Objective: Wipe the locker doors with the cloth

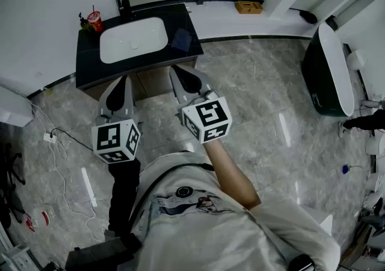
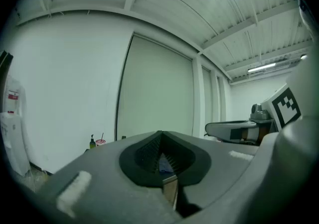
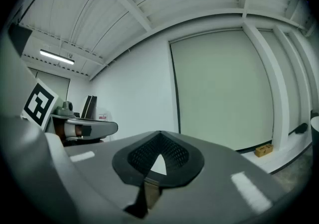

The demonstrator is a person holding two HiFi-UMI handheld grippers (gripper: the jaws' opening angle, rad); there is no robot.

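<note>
The left claw (image 1: 122, 83) and right claw (image 1: 178, 74) are both closed and empty, level, side by side. What looks like the dark blue cloth (image 1: 181, 39) lies on the black table (image 1: 89, 54), right of the basin (image 1: 133, 40), straight ahead of the right claw, the nearer one.

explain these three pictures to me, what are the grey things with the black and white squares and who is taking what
No robot here: a person with a head camera holds a gripper in each hand, the left gripper and the right gripper. The checkered cubes are part of them. The top-down picture is from the head; the other two come from cameras riding on each gripper, looking along its fingers. Both pairs of fingers are closed and hold nothing. Ahead stands a dark counter with a white sink, what looks like a blue cloth and a red cup. A bathtub stands at the right.
</note>
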